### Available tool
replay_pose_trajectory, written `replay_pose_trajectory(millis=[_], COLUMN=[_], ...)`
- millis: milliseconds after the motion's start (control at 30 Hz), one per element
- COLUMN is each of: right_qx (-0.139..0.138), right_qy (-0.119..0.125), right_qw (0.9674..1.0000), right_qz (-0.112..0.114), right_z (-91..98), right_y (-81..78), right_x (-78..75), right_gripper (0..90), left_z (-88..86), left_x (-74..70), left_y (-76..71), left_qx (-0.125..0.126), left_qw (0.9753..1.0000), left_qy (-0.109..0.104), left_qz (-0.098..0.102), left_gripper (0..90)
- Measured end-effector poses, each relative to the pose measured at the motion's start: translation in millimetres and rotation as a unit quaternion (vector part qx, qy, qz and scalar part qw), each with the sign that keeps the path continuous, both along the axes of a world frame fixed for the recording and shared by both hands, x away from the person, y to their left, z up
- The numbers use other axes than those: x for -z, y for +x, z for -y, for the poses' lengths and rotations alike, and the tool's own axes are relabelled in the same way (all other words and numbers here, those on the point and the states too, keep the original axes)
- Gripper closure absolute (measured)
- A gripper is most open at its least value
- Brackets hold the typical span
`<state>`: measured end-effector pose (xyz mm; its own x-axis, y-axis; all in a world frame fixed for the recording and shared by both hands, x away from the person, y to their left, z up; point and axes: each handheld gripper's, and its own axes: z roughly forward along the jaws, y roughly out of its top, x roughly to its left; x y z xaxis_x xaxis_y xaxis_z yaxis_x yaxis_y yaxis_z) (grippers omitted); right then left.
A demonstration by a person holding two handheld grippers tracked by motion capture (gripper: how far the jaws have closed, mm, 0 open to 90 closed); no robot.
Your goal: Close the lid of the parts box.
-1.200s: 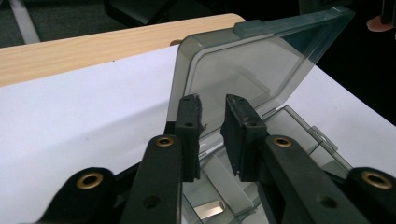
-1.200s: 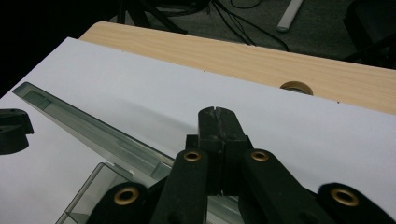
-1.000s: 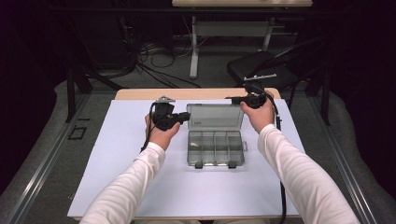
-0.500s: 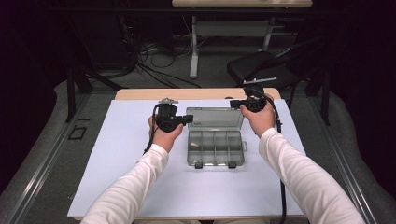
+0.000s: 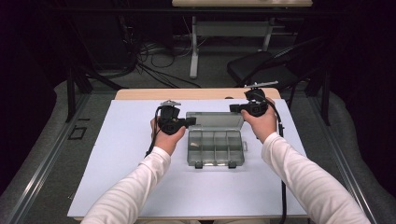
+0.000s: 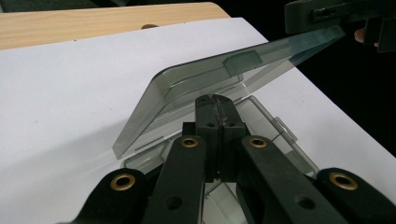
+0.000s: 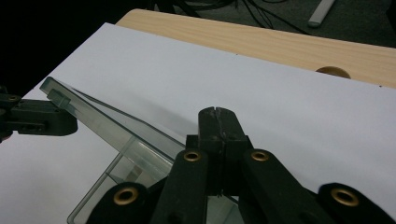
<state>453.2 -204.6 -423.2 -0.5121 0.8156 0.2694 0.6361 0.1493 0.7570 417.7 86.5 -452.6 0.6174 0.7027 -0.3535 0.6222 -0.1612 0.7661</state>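
Now, box: your clear compartment box (image 5: pixel 215 147) sits a little right of the middle of the white sheet (image 5: pixel 116 163), nearer the far edge than the near edge, with two dark latches on its near wall.
Lid: its smoky lid (image 5: pixel 215 121) stands open, hinged along the far side and raised at a slant; in the left gripper view the lid (image 6: pixel 205 88) rises from low left to high right.
Left gripper: your left gripper (image 5: pixel 189 122) is at the lid's left end, jaws pressed together with nothing between them; in its own view the closed tips (image 6: pixel 215 100) sit right against the lid's face, and whether they touch it you cannot tell.
Right gripper: your right gripper (image 5: pixel 233 108) is at the lid's far right corner, jaws also pressed together and empty; in its own view the tips (image 7: pixel 217 112) point across the bare sheet beyond the lid's edge.
Cross view: in the right gripper view the other gripper's dark tip (image 7: pixel 39 122) lies against the lid's corner (image 7: pixel 58 95) at the left.
Compartments: dividers split the box into small cells; one cell at the left holds something small and pale, too small to tell.
Table: a strip of wooden top (image 5: pixel 187 94) shows beyond the sheet's far edge.
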Motion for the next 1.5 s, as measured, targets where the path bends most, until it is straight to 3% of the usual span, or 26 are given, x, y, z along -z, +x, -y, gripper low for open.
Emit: replay_pose_trajectory(millis=[500, 1033, 1500], right_qx=[-0.017, -0.041, -0.059], right_qy=[0.008, 0.008, 0.008], right_qw=[0.9998, 0.9988, 0.9977], right_qz=[-0.010, -0.024, -0.032], right_z=[1.3, -1.5, -4.3], right_y=[-13.0, -27.1, -40.5], right_x=[3.8, 10.0, 16.3], right_gripper=[90.0, 90.0, 90.0], left_z=[-1.7, -7.0, -8.6], left_x=[3.9, 13.6, 22.6], left_y=[-12.5, -27.7, -42.4], left_qx=[0.006, 0.003, 0.005], left_qw=[1.0000, 0.9996, 0.9999], left_qy=[-0.002, -0.024, -0.014], left_qz=[-0.002, -0.011, -0.004], left_gripper=[90.0, 90.0, 90.0])
